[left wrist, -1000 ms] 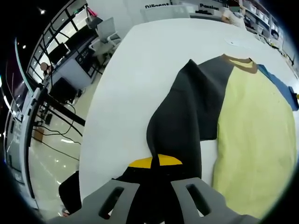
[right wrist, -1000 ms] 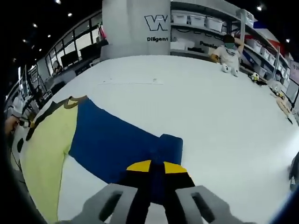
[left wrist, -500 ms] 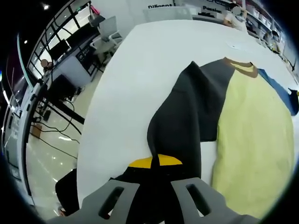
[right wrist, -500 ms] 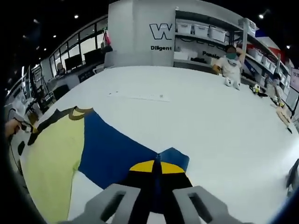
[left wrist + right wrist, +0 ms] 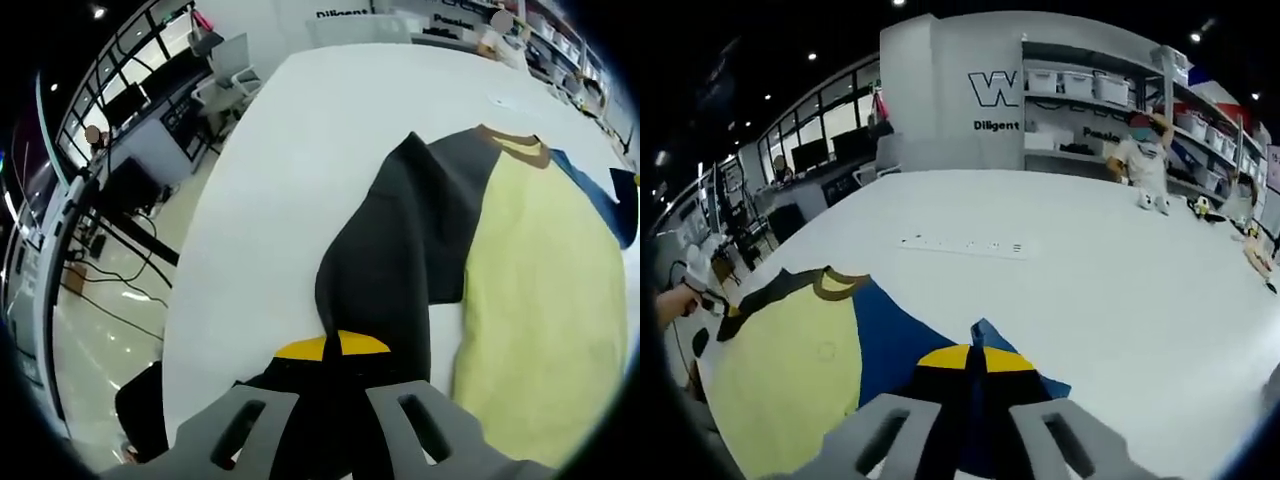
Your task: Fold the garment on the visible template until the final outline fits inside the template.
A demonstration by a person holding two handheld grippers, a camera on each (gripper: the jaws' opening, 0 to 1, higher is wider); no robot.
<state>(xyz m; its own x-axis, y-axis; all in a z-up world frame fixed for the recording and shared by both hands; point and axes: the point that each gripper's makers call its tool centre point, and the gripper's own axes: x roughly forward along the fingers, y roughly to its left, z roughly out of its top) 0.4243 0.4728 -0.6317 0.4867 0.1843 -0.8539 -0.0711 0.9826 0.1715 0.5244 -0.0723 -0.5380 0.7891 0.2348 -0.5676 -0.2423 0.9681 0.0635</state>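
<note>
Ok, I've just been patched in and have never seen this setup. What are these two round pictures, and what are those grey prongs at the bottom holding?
There is no robot arm here. A person holds a pair of tongs in each hand, and a fisheye camera rides on each, looking forward along its two grey jaws.

The left gripper view looks along the left tongs. Their yellow-tipped jaws are shut on the dark grey sleeve of a shirt.

The right gripper view looks along the right tongs. They are shut on the blue sleeve of the same shirt.

The shirt has a pale yellow body and a brown collar, and it lies spread on a large white table. A strip with small marks lies farther along the table. I cannot make out a folding template in either view.

Shelves with bins and people stand in the background.
</note>
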